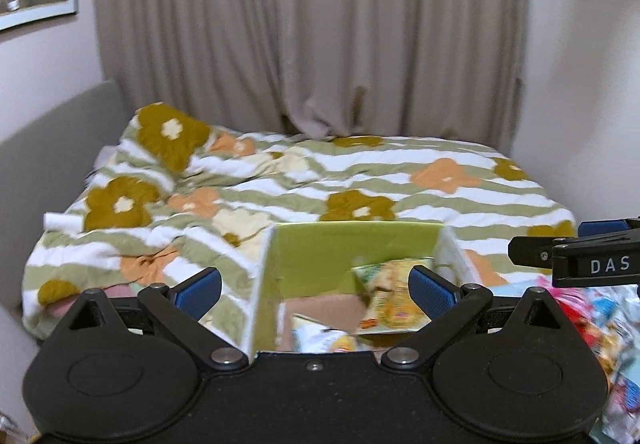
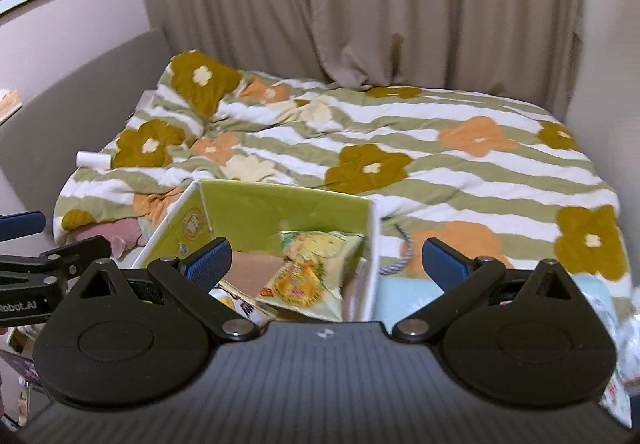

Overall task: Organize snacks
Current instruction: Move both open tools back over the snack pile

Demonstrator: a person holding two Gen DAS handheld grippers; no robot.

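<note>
An open green cardboard box (image 1: 352, 244) stands on the bed, also in the right wrist view (image 2: 280, 207). A yellow snack packet (image 1: 388, 296) leans inside it, also in the right wrist view (image 2: 308, 268), with another packet (image 1: 320, 338) lower down. My left gripper (image 1: 316, 290) is open and empty above the box's near side. My right gripper (image 2: 326, 262) is open and empty over the box's right wall. Loose snack packets (image 1: 600, 324) lie to the right of the box.
A flowered striped quilt (image 2: 440, 163) covers the bed. A beige curtain (image 1: 312, 23) hangs behind it. A grey headboard (image 2: 80, 91) runs along the left. A pink soft thing (image 2: 116, 234) lies left of the box. A cord (image 2: 404, 252) lies on the quilt.
</note>
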